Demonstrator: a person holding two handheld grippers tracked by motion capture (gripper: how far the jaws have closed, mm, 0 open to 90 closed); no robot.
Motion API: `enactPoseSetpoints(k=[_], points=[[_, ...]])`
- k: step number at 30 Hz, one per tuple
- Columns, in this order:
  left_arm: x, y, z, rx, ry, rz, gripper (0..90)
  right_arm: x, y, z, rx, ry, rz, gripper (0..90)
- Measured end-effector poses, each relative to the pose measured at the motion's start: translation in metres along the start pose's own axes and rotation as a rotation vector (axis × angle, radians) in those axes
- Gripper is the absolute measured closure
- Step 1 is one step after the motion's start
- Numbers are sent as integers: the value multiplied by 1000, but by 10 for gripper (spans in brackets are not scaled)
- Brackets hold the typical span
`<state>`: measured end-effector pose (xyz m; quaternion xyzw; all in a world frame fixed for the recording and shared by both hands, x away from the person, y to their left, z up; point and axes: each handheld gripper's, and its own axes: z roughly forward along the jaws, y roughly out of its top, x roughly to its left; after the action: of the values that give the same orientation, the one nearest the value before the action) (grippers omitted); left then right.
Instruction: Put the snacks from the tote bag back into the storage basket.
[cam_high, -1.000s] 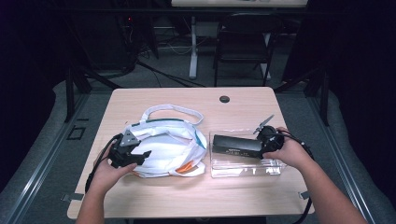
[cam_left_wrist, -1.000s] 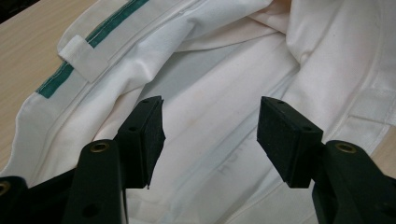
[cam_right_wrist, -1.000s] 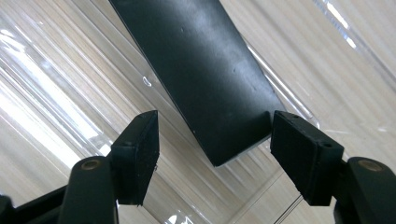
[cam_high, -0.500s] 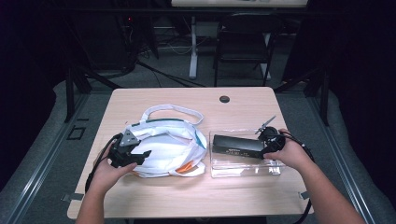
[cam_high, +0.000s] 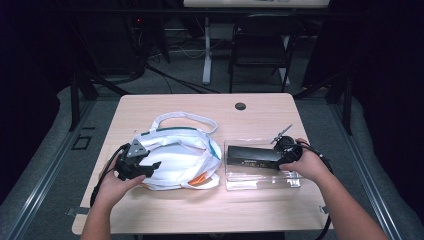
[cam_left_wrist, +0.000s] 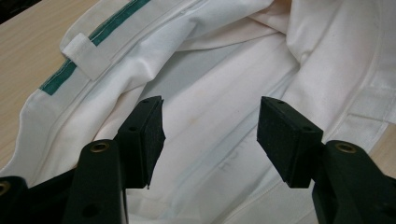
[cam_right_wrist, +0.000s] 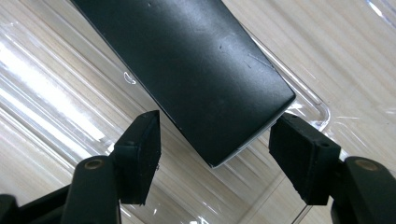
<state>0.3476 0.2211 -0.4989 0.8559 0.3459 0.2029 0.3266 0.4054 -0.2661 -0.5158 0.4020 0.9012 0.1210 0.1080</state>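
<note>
Little has moved: the right gripper (cam_right_wrist: 215, 158) has eased its jaws slightly inward, still wide and clear around the black box (cam_right_wrist: 187, 70) end in the clear tray (cam_high: 295, 181); left gripper (cam_left_wrist: 210, 135) hovers wide over the white bag (cam_left_wrist: 224, 84)

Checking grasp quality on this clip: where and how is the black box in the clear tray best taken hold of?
Grip the black box at its short end nearest the right gripper, pads on its two long sides. It lies flat in the clear tray, long and narrow, and that end already sits between the open jaws, not yet touched. Coming in along its length from the person's right looks safest, since the tray walls hem in the other sides.
</note>
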Motion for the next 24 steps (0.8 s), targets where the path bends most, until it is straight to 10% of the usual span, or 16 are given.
enactPoseSetpoints(k=[24], points=[[3, -11, -7, 22, 25, -18, 411, 2, 14, 8, -23, -33, 62, 331]])
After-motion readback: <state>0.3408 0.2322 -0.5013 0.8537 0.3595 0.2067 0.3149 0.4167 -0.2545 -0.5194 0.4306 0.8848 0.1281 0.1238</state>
